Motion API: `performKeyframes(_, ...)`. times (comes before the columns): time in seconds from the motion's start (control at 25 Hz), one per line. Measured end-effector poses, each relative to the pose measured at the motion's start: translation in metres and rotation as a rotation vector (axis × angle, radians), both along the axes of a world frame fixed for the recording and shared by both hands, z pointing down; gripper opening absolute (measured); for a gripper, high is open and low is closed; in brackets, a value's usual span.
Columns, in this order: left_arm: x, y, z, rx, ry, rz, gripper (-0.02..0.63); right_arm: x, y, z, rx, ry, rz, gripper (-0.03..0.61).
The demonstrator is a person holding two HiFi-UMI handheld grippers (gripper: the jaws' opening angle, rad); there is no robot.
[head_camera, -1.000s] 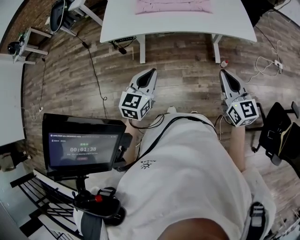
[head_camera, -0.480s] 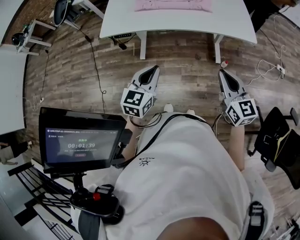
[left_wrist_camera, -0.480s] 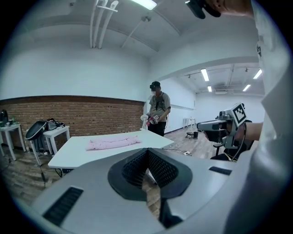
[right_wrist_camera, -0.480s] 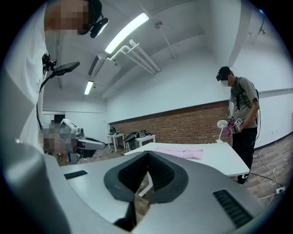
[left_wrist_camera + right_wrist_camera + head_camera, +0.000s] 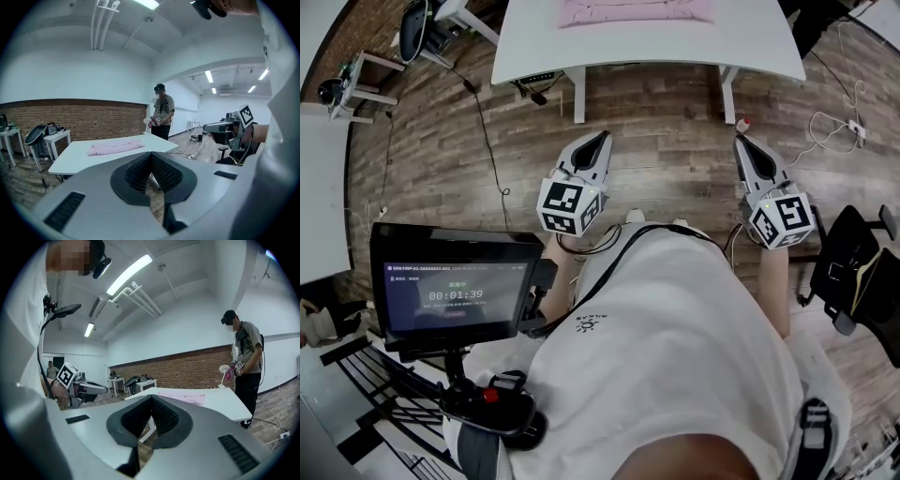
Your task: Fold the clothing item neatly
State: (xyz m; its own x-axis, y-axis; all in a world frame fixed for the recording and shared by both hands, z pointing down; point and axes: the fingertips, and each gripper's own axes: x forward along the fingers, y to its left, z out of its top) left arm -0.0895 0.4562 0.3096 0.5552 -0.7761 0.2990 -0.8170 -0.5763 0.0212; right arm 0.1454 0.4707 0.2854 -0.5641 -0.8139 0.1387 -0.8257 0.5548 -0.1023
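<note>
Garment (image 5: 635, 11): is lying on the table (image 5: 750, 37), toward its far side and well apart from both grippers; nothing is touching it.
Progress: the garment is sitting as a compact, elongated band with fairly straight edges, so the folding is looking at least partly done. Whether the layers are lying neatly is not showing from here, and its far edge is running out of the head view.
Remaining: possibly squaring and smoothing. Neither gripper is working on it, and both would be needing to reach the table first.
Left gripper (image 5: 601, 141): jaws are pressing together with nothing between them; it is hovering over the floor (image 5: 666, 122), pointing toward the table.
Right gripper (image 5: 741, 142): jaws are likewise meeting and gripping nothing; it is hovering level with the left one, close to the person's body.
Garment material: pale pink, soft thin cloth, showing low wrinkles and a slightly rumpled top in the left gripper view.
Table surface: white, smooth and rigid, with rounded corners, standing on white legs (image 5: 580, 94).
Pads (image 5: 165, 172): dark and finely ribbed, forming a V where they are meeting.
Gripper shells: grey, smooth moulding, each carrying a marker cube (image 5: 572, 208).
Floor surface: wood-grain planks, with cables (image 5: 492, 141) trailing across.
Background: a brick wall (image 5: 70, 117) is running behind the table; a second person (image 5: 161, 115) is standing beyond it.
</note>
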Motion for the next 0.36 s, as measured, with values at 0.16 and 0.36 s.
performKeyframes(0.16, 0.0, -0.002, 0.002, -0.003, 0.0, 0.019, 0.003, -0.001, 0.003, 0.001, -0.004, 0.004, 0.017, 0.005)
performKeyframes(0.36, -0.026, -0.019, -0.009, -0.004, 0.004, 0.018, 0.003, -0.027, -0.013, -0.01, -0.01, 0.013, 0.019, 0.005)
